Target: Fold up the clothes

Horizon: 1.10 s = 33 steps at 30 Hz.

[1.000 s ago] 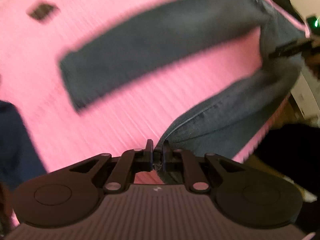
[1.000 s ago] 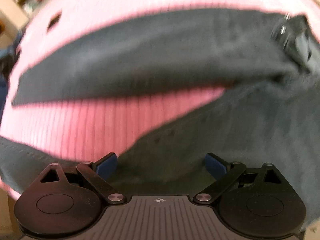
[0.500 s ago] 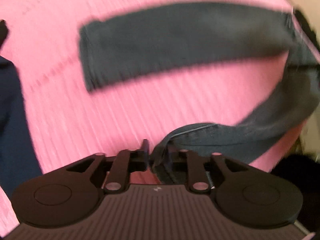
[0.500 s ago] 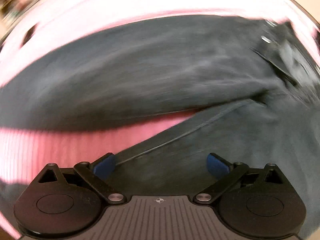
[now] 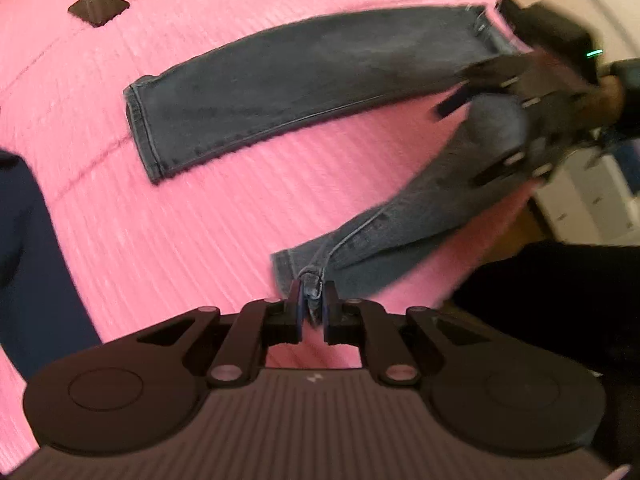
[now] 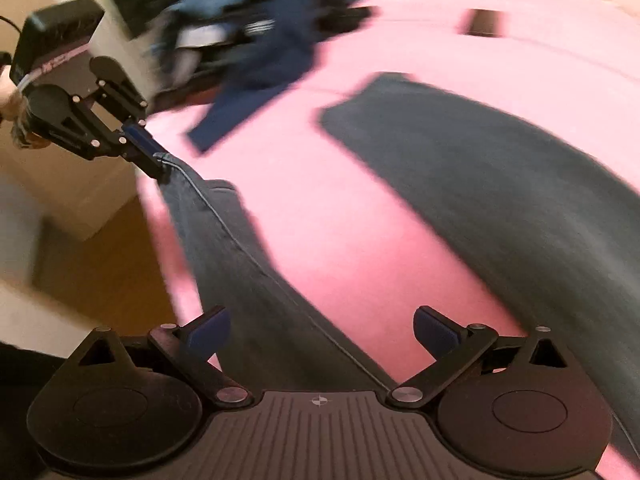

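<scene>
Two jeans [image 5: 304,92] legs splay leftward on pink bedspread [image 5: 200,240].

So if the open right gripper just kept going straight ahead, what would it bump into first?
Probably the jeans: the right gripper hangs open with a denim leg directly between its fingers. The pink cover lies beyond, though depth is hard to judge.
</scene>
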### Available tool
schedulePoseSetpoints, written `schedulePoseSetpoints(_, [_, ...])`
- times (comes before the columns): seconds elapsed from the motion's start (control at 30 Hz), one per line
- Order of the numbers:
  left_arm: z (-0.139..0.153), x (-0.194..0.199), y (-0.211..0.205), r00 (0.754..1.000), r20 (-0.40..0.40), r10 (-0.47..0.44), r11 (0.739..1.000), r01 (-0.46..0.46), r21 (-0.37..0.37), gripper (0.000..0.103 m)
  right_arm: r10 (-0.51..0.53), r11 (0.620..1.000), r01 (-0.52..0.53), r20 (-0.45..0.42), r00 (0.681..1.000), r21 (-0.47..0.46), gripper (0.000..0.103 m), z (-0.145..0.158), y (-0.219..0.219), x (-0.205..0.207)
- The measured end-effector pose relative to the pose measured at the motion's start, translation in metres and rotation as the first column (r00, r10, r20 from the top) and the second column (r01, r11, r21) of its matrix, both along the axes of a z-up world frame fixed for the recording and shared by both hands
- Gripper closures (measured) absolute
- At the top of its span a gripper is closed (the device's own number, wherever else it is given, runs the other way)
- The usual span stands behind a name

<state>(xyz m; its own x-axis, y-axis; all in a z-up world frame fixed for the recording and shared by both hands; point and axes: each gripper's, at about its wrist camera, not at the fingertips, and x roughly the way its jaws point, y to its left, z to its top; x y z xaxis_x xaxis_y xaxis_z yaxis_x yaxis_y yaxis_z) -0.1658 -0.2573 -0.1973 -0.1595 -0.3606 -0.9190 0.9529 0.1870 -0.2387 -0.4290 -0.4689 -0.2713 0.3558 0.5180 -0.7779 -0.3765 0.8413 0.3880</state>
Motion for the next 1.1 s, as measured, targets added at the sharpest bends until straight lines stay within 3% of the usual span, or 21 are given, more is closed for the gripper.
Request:
schedulePoseSetpoints(0.1, [0.034,-0.004,0.011,0.998,-0.051,0.027,0.998,-0.029,-0.048,0.097,0.037,0.998,-0.038,0.014,0.999,0.053,0.003,0.003,0.004,0.012])
schedulePoseSetpoints(0.17, [0.038,0.008,0.001,0.997,-0.04,0.064,0.995,-0.067,-0.075,0.096,-0.021,1.0,0.02,0.032,0.999,0.023,0.003,0.003,-0.005,0.019])
schedulePoseSetpoints(0.27, [-0.006,0.046,-0.033,0.981,-0.023,0.193,0.979,-0.194,-0.058,0.092,-0.178,0.981,0.18,0.04,0.983,-0.076,0.003,-0.001,-0.03,0.019])
schedulePoseSetpoints(0.33, [-0.051,0.07,-0.055,0.963,0.049,0.265,0.963,-0.267,0.04,0.091,-0.258,0.957,0.26,0.035,0.966,-0.13,0.003,-0.003,-0.05,0.016])
schedulePoseSetpoints(0.4, [-0.078,0.081,-0.06,0.956,0.094,0.279,0.952,-0.288,0.101,0.091,-0.324,0.933,0.323,0.024,0.946,-0.16,0.003,-0.003,-0.071,0.007])
schedulePoseSetpoints(0.47, [-0.08,0.079,-0.054,0.953,0.097,0.285,0.95,-0.295,0.106,0.091,-0.39,0.904,0.383,0.003,0.921,-0.192,0.003,-0.007,-0.089,-0.006])
schedulePoseSetpoints(0.6, [-0.078,0.054,-0.029,0.95,-0.002,0.313,0.944,-0.311,0.113,0.068,-0.515,0.842,0.485,-0.085,0.853,-0.234,0.003,-0.027,-0.108,-0.038])
schedulePoseSetpoints(0.67, [-0.089,0.033,-0.019,0.939,-0.062,0.338,0.933,-0.326,0.15,0.066,-0.524,0.835,0.486,-0.102,0.846,-0.259,0.003,-0.035,-0.11,-0.046])
schedulePoseSetpoints(0.8, [-0.113,-0.007,-0.01,0.936,-0.105,0.337,0.926,-0.309,0.217,0.068,-0.377,0.876,0.324,-0.089,0.922,-0.358,0.003,-0.041,-0.117,-0.055])
schedulePoseSetpoints(0.87, [-0.122,-0.021,-0.008,0.936,-0.109,0.335,0.922,-0.302,0.243,0.088,-0.275,0.894,0.223,-0.083,0.958,-0.389,0.003,-0.042,-0.122,-0.062])
schedulePoseSetpoints(0.93, [-0.124,-0.033,-0.008,0.952,-0.067,0.298,0.927,-0.272,0.258,0.092,-0.162,0.916,0.113,-0.098,0.982,-0.386,0.005,-0.043,-0.124,-0.065])
schedulePoseSetpoints(1.0, [-0.114,-0.038,-0.001,0.952,-0.062,0.301,0.928,-0.277,0.249,0.092,-0.011,0.927,-0.034,-0.117,0.993,-0.374,0.016,-0.045,-0.121,-0.059])
schedulePoseSetpoints(1.1, [-0.101,-0.044,0.013,0.947,-0.081,0.31,0.925,-0.281,0.257,0.092,0.187,0.898,-0.235,-0.159,0.969,-0.372,0.025,-0.056,-0.104,-0.051])
